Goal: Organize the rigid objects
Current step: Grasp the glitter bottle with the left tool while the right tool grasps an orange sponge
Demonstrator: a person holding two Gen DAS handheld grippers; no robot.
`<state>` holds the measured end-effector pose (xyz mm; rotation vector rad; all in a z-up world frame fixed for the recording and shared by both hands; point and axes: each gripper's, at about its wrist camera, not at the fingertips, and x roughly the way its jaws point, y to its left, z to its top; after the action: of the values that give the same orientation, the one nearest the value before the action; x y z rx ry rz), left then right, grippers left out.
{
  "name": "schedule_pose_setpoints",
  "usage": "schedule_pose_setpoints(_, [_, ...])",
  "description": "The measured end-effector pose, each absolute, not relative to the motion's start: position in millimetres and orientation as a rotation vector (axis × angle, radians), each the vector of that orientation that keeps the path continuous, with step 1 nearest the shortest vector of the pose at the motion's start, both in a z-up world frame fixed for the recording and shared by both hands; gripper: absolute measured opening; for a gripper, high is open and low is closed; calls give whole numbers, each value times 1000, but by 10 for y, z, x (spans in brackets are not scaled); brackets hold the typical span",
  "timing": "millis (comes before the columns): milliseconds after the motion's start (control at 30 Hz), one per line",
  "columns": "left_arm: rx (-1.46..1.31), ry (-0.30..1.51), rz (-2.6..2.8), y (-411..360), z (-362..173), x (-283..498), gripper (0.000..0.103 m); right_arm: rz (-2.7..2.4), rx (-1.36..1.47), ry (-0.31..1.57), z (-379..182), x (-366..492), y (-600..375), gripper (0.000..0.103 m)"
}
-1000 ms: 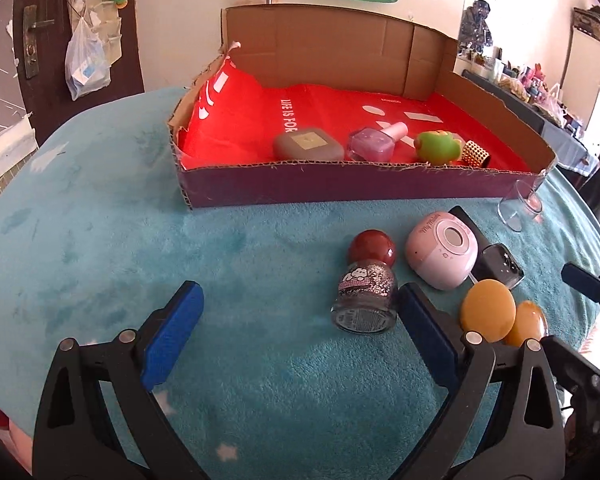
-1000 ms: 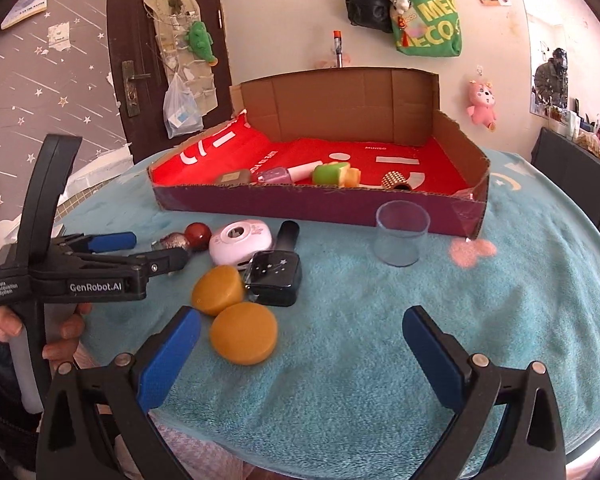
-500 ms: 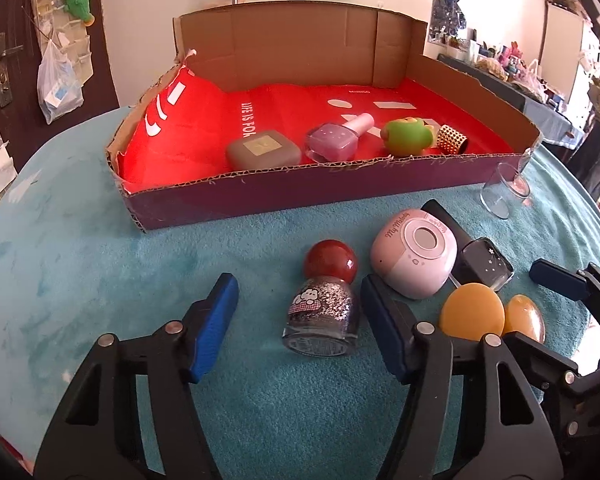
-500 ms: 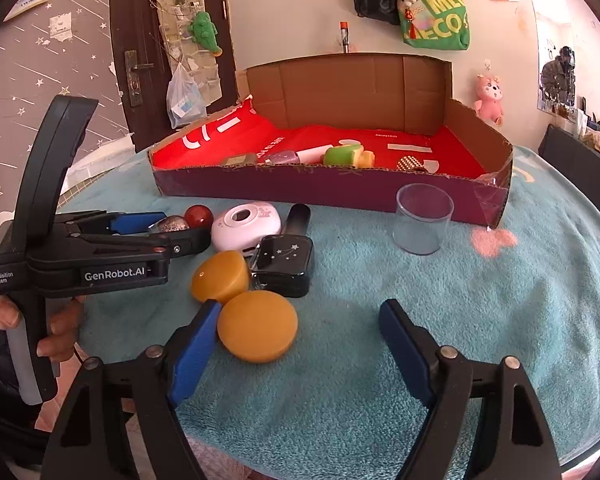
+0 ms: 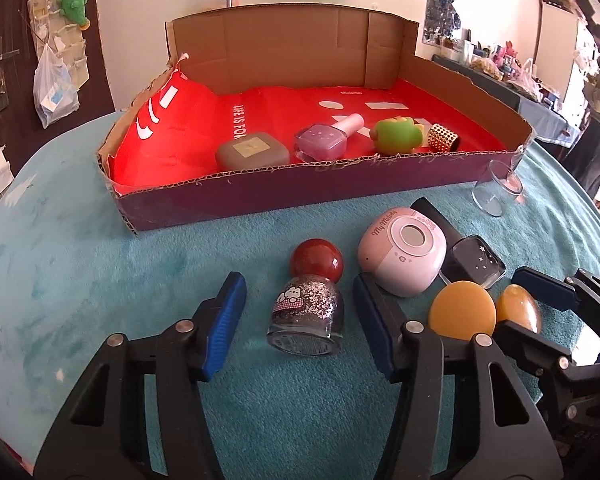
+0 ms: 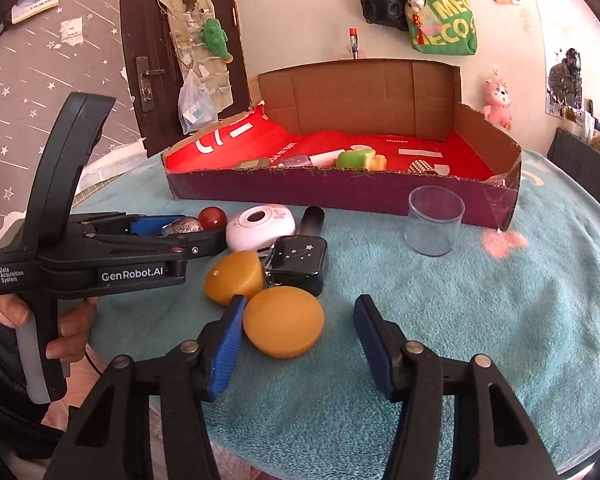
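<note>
**Both grippers narrowed on their targets in front of the box**

Both sets of jaws had just been closing from wide open. The left gripper now bracketed the glitter bottle lying in front of the cardboard box, its red ball cap pointing toward the box. Gaps showed on either side, so the pads did not yet press on it. The right gripper straddled the nearer yellow disc. Its left pad sat just beside the disc and its right pad stood clear, so nothing was held yet.

Lined up this way, each gripper seemed set to pinch its object across the width for a lift into the box.

Inside the box, on the red liner, lay a grey square case, a pale purple bottle, a green toy and a gold studded ring, all near the front wall. In front of the box waited a pink round gadget, a dark starred bottle, a second yellow disc and a clear cup.
</note>
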<state>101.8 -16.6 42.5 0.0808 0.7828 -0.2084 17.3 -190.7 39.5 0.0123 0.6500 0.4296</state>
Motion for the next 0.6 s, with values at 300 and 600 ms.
schedule_pose_setpoints(300, [61,770,-243,-172,468,956,29,471,23,621,443,127,-1903,40])
schedule_pose_setpoints(600, [65,738,-259,-197,575,889,29,446,26,606,524,199,-1978,40])
